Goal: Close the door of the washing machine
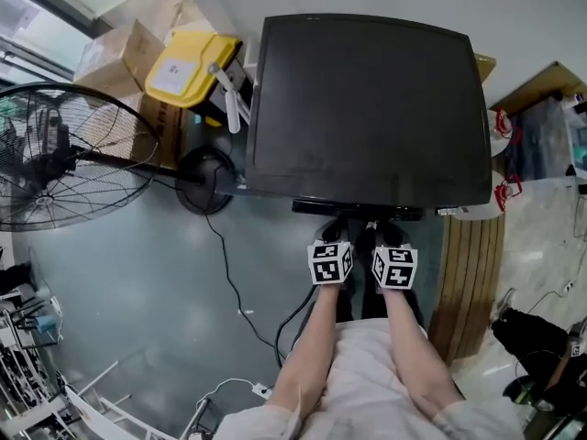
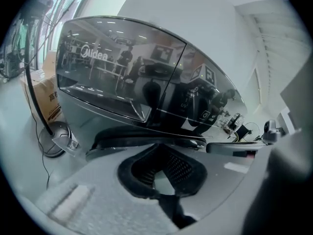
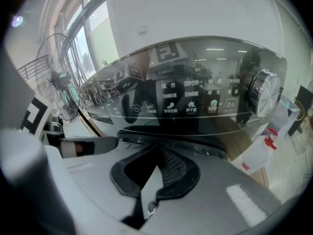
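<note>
Head view: left tool (image 1: 336,230) and right tool (image 1: 387,232), shut and empty, level together, washing machine door (image 2: 142,140) straight ahead of both

the head view looks steeply down onto the top of the washing machine (image 1: 367,108); both gripper views face its front from close up, sharing the control panel (image 3: 195,104).

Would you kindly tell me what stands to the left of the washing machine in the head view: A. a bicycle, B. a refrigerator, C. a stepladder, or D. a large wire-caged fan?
D: a large fan with a round wire cage stands left of the dark-topped washing machine, its round black base close to the machine's corner.
</note>
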Demonstrator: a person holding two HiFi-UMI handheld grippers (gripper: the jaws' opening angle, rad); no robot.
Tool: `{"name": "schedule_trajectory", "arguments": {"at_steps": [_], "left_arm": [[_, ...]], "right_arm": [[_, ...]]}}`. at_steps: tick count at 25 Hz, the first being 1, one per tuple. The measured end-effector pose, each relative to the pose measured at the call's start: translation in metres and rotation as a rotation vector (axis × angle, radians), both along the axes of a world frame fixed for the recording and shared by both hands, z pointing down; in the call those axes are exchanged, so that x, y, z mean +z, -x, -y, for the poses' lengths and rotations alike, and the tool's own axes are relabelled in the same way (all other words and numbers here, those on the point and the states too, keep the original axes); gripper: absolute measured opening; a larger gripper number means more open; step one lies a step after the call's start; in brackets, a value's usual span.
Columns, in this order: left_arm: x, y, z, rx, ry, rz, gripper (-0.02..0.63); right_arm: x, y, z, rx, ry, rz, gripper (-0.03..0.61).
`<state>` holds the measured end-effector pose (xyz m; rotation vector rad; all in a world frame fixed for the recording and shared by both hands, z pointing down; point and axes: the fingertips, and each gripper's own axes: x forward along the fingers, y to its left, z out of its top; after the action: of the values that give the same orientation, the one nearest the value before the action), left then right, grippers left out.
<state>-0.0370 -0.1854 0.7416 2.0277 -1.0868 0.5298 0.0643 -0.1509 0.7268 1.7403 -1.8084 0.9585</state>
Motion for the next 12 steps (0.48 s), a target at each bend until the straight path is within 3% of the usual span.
{"name": "schedule_trajectory", "arguments": {"at_steps": [12], "left_arm": [[-0.058, 0.002, -0.027, 0.019, -0.076, 0.012, 0.005]], "right_arm": [[-0.052, 0.005, -0.025, -0.161, -0.068, 0.003, 0.003]]}}
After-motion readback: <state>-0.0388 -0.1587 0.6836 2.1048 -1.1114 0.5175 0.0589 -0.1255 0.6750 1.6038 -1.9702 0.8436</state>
